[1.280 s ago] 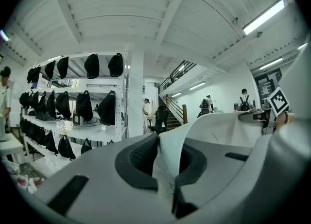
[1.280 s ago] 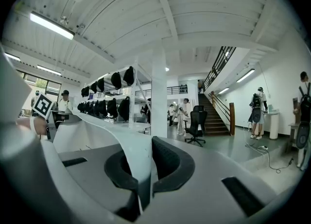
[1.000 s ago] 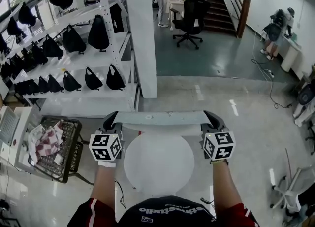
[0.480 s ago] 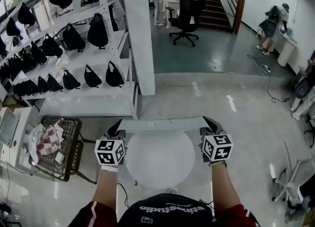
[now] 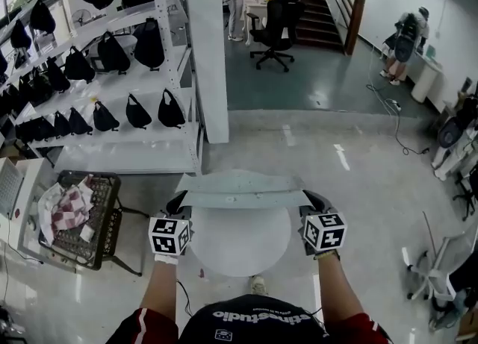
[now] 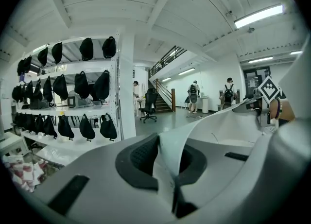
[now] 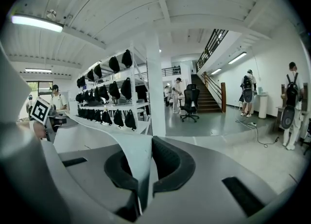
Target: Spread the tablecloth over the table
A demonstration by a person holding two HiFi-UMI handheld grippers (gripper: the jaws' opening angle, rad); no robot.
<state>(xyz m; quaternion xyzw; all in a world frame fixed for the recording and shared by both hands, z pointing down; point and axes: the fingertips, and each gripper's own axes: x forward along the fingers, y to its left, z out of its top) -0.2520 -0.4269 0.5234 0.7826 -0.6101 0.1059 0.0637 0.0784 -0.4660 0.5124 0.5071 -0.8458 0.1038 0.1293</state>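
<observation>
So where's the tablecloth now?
In the head view, the tablecloth is stretched between the left hand-held gripper and right hand-held gripper, over the far edge of the round table.

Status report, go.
Left gripper and right gripper shut on cloth corners. Cloth stretched between them over table's far side. Basket left of table, apart.

Head view looks steeply down on the round table (image 5: 239,244); both gripper views face the staircase (image 7: 206,99) beyond.

i see the tablecloth (image 5: 240,190) hiding the far rim of the round table (image 5: 239,242) at centre frame; its base sits unseen under the top. the person (image 5: 404,36) at upper right is too small for detail.
</observation>
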